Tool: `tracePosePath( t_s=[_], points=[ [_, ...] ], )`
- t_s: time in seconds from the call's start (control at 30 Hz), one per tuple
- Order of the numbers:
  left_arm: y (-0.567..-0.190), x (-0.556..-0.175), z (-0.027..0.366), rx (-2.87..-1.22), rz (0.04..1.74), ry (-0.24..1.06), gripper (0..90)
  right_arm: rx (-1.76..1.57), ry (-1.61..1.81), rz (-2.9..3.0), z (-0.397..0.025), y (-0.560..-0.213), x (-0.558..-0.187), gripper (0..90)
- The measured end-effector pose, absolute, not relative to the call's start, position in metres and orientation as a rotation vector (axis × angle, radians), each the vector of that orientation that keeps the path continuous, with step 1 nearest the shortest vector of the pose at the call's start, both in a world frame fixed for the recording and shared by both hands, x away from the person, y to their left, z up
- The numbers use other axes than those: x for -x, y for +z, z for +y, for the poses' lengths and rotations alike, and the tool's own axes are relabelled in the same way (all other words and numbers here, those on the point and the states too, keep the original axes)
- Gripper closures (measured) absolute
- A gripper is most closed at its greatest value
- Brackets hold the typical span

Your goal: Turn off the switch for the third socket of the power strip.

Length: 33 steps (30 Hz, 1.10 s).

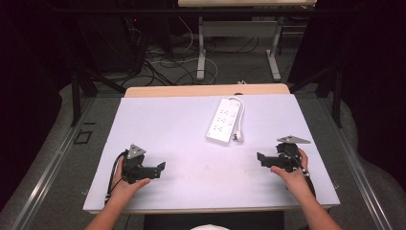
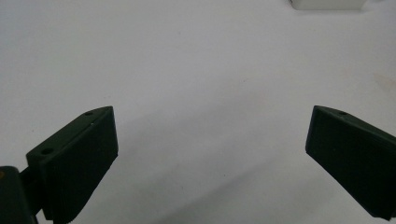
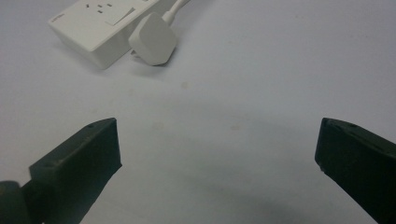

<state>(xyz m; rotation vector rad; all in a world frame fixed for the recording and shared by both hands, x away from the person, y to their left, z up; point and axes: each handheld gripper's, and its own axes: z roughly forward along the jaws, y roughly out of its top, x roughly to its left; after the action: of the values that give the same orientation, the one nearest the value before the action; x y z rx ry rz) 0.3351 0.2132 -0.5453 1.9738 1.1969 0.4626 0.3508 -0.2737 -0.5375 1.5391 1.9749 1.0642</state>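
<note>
- The black two-jaw left gripper (image 1: 160,167) rests at the lower left of the high view, near the front edge of the pale lilac-white tabletop (image 1: 167,124); its jaws stand wide apart, grasping nothing.
- The black two-jaw right gripper (image 1: 260,157) sits at the lower right, close to the table's right edge, jaws likewise spread and empty.
- Bare surface lies between both grippers.
- The white plastic power strip (image 1: 223,120) lies upper centre, its white plug (image 1: 238,137) just beside its near end.
- Beyond: grey floor, loose dark cables (image 1: 158,62), white metal table legs (image 1: 201,52).
</note>
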Motion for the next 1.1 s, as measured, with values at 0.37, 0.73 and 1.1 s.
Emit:
tracePosePath(
  t_s=[0.37,0.73,1.1],
  points=[
    [-0.546,-0.336,0.212,-1.987,1.191,0.452,0.2,-1.614,1.067,1.877,-0.292,-0.545,-0.352,0.0],
    [-0.546,-0.336,0.213,-1.983,1.187,0.445,0.2,-1.651,1.049,1.81,-0.305,-0.55,-0.353,0.0],
    [-0.546,-0.336,0.213,-1.981,1.192,0.443,0.2,-1.693,1.052,1.78,-0.312,-0.552,-0.354,0.0]
  ],
)
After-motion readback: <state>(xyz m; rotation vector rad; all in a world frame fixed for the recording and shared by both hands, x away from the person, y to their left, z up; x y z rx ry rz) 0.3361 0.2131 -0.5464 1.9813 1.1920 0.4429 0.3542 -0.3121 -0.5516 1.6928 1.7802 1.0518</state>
